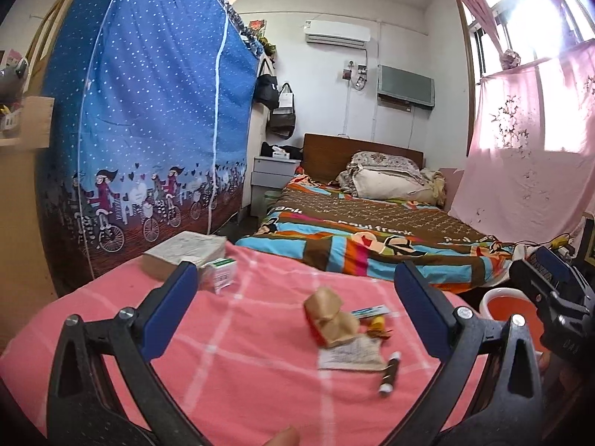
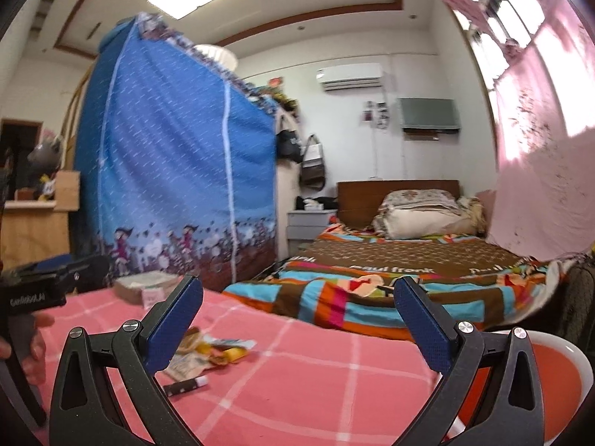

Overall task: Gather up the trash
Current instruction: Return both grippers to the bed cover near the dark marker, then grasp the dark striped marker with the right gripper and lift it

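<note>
Left wrist view: the left gripper (image 1: 295, 299) hangs over a pink checked cloth (image 1: 223, 364) with white lines.
Left jaws: they are wide open, with nothing between them.
Trash pile: it sits on the pink cloth, just past the left gripper and a bit to its right.
Brown paper lump (image 1: 329, 316): a crumpled bit, the biggest thing in the pile.
Flat paper scrap (image 1: 351, 356): it lies right next to the brown lump, on the near side.
Small dark tube (image 1: 390, 371): it has white ends and touches the edge of the paper scrap.
Yellow bit (image 1: 377, 322): it lies behind the lump; too small to tell what it is.
Book (image 1: 184, 252): a thick one, at the far left edge of the cloth.
Little white box (image 1: 222, 274): it sits just beside the book.
Orange bin (image 1: 511, 312): it has a white rim and stands off the right side of the cloth, well apart from the pile.
Right gripper (image 2: 297, 304): it is over the right part of the cloth, close to the bin.
Right jaws: wide open too, holding nothing.
Right wrist view: the picture is a bit blurry; the pile shows low on the left.
Bed (image 1: 372, 230): it has a bright striped cover and stands behind the cloth.
Blue wardrobe (image 1: 148, 111): it stands on the left, with bike riders drawn on it.
</note>
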### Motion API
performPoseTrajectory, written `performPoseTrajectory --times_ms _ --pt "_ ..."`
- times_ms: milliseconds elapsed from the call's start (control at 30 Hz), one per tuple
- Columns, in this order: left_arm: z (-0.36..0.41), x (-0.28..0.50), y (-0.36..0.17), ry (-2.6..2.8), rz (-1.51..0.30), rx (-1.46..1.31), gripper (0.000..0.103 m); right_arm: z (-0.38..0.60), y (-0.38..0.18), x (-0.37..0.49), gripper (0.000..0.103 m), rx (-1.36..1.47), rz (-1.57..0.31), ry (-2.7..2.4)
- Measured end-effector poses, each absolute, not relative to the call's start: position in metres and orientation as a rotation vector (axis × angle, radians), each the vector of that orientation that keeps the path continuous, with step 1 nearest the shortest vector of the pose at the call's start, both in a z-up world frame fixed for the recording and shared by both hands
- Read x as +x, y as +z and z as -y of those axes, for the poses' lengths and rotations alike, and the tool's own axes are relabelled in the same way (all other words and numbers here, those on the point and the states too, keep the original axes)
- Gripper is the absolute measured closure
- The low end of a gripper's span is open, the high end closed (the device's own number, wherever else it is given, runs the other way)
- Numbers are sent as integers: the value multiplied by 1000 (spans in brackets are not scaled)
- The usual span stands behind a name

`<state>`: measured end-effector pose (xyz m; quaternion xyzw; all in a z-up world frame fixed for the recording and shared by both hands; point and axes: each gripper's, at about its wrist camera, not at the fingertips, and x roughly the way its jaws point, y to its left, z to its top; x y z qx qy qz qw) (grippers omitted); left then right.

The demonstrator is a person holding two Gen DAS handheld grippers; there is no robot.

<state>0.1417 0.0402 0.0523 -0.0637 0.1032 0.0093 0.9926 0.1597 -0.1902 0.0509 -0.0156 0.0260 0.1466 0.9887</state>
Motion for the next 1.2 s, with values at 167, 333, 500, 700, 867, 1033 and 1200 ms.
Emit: performPoseTrajectory --times_ms 167,333,500,700,867,1033,1200 --pt "-52 147 47 30 -260 -135 4 177 44 167 0 -75 -117 342" --pt "-61 151 41 20 -303 -180 5 169 35 175 0 -101 -193 391" --pt "-58 164 35 -9 -407 -162 13 158 26 180 4 -114 -275 473" --pt "-56 184 22 -69 -571 -150 41 140 14 185 8 -167 -379 564" --pt "-58 193 11 -89 -674 -161 53 126 2 195 11 -200 -485 617" --pt "-59 201 2 -117 -755 -184 60 120 -9 209 19 -200 -593 658" --pt "-61 206 -4 -135 -800 -207 61 114 -15 215 30 -203 -650 696"
